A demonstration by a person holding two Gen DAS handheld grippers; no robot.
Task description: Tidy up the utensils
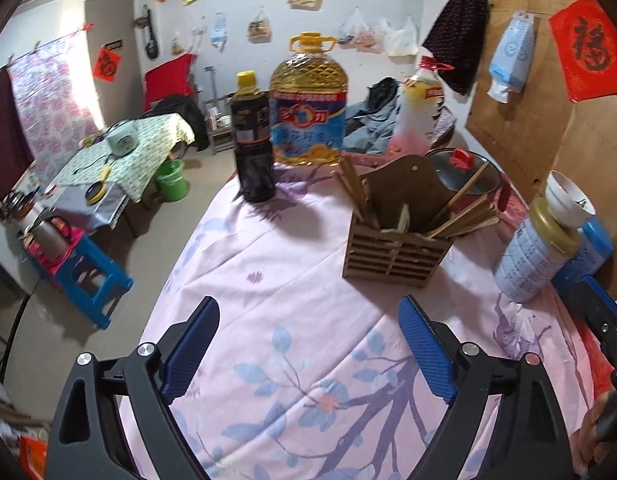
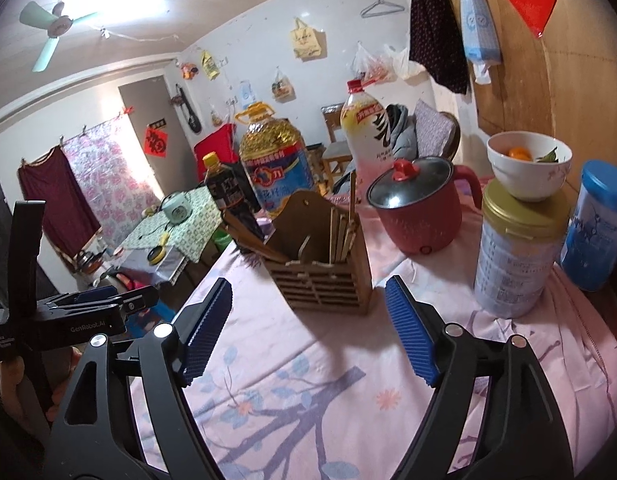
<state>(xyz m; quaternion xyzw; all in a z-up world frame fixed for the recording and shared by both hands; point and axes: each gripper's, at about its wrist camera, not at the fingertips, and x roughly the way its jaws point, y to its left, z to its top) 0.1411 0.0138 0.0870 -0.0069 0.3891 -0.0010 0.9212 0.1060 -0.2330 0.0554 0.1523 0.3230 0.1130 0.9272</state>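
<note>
The desk [image 1: 292,280] under its pink flowered cloth is crowded at the back. Your left hand-held gripper [image 1: 308,356] and right hand-held gripper [image 2: 308,332] are both spread and empty. The chopstick holder [image 1: 396,236] stands just ahead, chopsticks [image 1: 464,216] already upright inside, so they're likely sorted.

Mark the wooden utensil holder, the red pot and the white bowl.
wooden utensil holder [image 2: 324,284], right wrist view, slatted front.
red pot [image 2: 422,220], right wrist view, side wall.
white bowl [image 2: 526,178], right wrist view, outer side.

I am noting the chopsticks' [image 2: 340,236] lower ends hiding inside the wooden holder [image 2: 328,280]; the right gripper [image 1: 600,312] is showing only partly at frame edge
</note>
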